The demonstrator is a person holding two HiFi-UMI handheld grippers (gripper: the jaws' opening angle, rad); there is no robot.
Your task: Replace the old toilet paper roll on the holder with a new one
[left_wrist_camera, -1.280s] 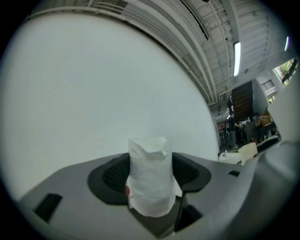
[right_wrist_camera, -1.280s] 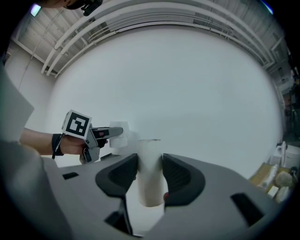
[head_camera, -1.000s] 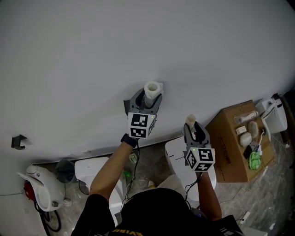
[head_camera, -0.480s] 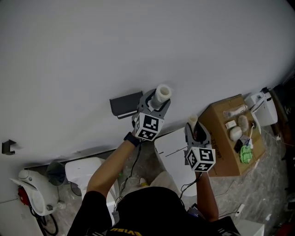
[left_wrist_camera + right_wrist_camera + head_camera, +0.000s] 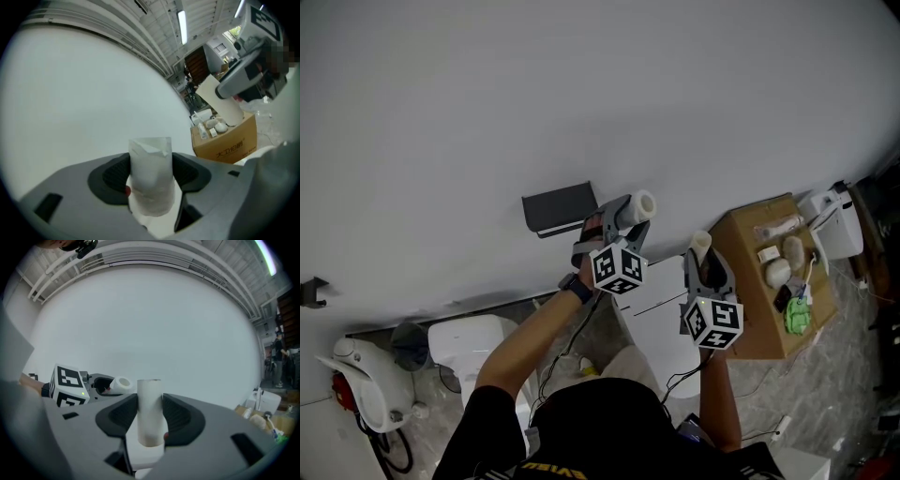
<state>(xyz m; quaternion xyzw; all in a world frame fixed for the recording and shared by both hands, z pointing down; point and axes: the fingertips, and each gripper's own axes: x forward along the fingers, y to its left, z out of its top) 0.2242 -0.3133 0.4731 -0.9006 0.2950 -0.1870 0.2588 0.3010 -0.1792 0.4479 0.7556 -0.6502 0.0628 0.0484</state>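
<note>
A white wall (image 5: 581, 94) fills the background. A thin paper roll (image 5: 637, 206) is pinched in the left gripper (image 5: 623, 219), beside the dark holder (image 5: 560, 208). A bare tube (image 5: 700, 245) is clamped in the right gripper (image 5: 705, 265). A firm, uncrushing pinch is probably best.

**One line of print, and I can't read it**

In the left gripper view, dark Chinese characters run along the side of the cardboard box (image 5: 225, 143). They are too small and soft for me to read for certain. Left of that box, my left marker cube (image 5: 619, 270) and right marker cube (image 5: 712, 322) carry black-and-white square codes, without letters or numbers.
</note>
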